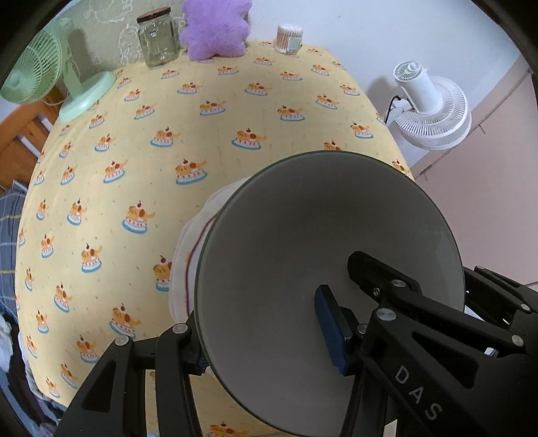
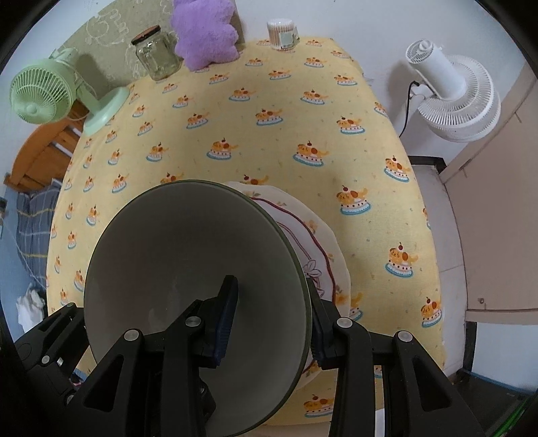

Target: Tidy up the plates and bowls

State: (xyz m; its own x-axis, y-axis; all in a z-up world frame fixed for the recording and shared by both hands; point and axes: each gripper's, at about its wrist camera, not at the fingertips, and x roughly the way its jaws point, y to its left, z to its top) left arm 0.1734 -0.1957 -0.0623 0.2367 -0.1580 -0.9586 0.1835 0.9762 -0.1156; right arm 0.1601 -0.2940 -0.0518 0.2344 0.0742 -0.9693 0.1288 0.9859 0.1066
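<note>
Left gripper (image 1: 265, 339): clamped across the rim of the grey bowl (image 1: 312, 255), one blue pad inside, the other finger outside the wall.
Right gripper (image 2: 272, 322): pinching the opposite rim of the same bowl, one blue pad inside the basin, the other outside against the dark green outer wall.
Grey bowl: held between both grippers, tilted, pale empty inside, above the white plate (image 2: 312, 232); contact with the plate cannot be told.
White plate: flat on the yellow tablecloth (image 2: 269, 148), dark red line and small flower drawings, mostly hidden by the bowl.
Far edge of table: green desk fan (image 1: 30, 77), glass jar (image 1: 158, 40), purple plush cushion (image 1: 215, 30), tub of cotton swabs (image 1: 289, 38).
Beyond table: white fan (image 2: 454, 101) by the wall.
</note>
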